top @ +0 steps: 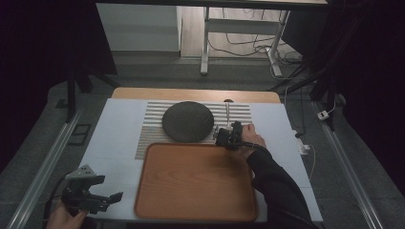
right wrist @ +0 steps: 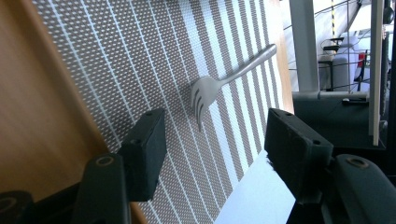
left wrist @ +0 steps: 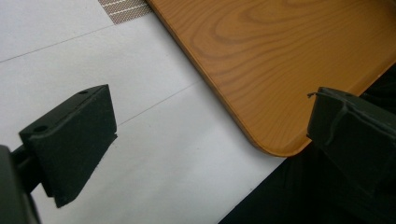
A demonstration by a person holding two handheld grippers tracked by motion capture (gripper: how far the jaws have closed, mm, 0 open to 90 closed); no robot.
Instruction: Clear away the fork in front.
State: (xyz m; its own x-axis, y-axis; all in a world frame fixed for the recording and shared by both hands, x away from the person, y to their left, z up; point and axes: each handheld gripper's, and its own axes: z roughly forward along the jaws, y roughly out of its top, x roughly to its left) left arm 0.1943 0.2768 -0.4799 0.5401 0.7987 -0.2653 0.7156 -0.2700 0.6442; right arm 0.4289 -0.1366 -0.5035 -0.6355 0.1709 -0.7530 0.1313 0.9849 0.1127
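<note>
No readable text or labels anywhere.

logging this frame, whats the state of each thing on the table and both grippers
fork: lying flat on the striped placemat, not gripped, just ahead of the right gripper's jaws
right gripper: open, holding nothing
left gripper: open, holding nothing, by the tray's near left corner
wooden tray: flat on the table, nothing in it
dark round plate: flat on the placemat, nothing on it
</note>
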